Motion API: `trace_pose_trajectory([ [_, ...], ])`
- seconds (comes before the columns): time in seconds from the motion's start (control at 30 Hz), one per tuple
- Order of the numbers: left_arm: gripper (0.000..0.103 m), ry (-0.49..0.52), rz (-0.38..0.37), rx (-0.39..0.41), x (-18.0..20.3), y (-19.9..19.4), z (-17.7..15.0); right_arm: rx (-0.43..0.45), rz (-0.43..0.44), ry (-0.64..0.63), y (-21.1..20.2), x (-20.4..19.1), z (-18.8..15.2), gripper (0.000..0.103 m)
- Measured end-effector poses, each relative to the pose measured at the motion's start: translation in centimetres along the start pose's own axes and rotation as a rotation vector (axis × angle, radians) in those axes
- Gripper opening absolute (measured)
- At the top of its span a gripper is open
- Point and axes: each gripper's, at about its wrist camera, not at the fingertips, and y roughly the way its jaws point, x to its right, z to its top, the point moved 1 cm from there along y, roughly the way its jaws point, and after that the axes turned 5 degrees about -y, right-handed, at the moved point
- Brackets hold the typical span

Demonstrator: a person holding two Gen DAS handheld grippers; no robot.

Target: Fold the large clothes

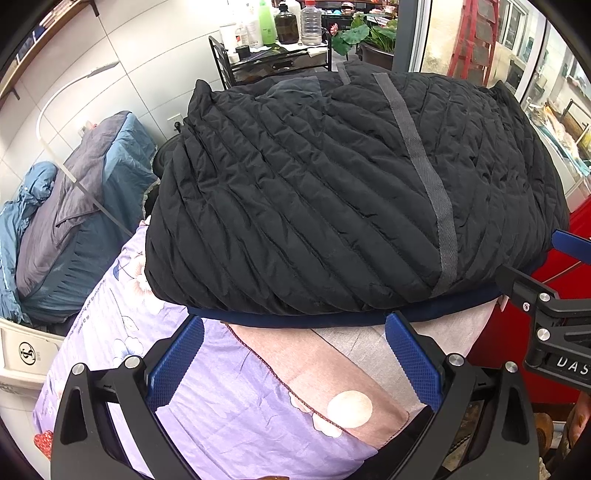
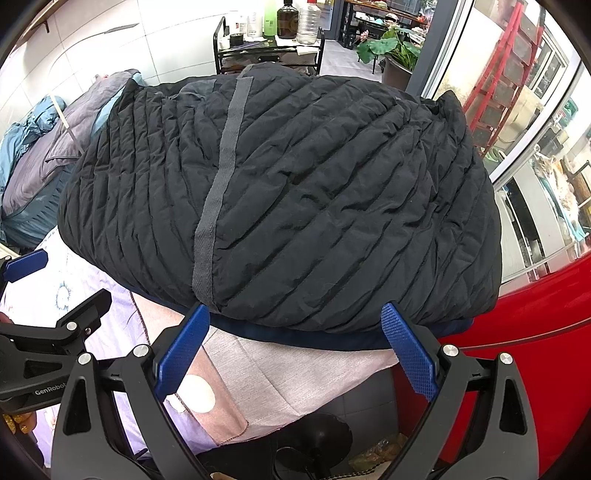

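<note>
A: Where does the black quilted jacket [image 1: 332, 192] lie?

B: Folded in a thick bundle on the surface, over a lilac floral sheet [image 1: 229, 417], with a grey tape strip [image 1: 424, 173] running down its padding and a navy edge beneath.

A: And the left hand-held gripper [image 1: 293, 356]?

B: Its blue fingers stand wide apart just before the jacket's near hem, holding nothing. The right hand-held gripper [image 2: 295, 350] is the same: fingers spread, empty, near the hem.

A: Any writing?

B: "GenRobot" reads on the left tool's body in the right view; "DAS" on the right tool in the left view. Labels on the bottles [image 1: 288, 22] on the black trolley [image 1: 258, 62] behind are too small to read
</note>
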Motion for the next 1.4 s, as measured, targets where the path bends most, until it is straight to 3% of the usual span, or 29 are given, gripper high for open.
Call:
trace_pose_trajectory([
  [1.4, 0.097, 0.015, 0.005, 0.013, -0.13, -0.61, -0.19, -0.003, -0.001, -0.003, 0.18, -0.07, 0.04, 0.093],
])
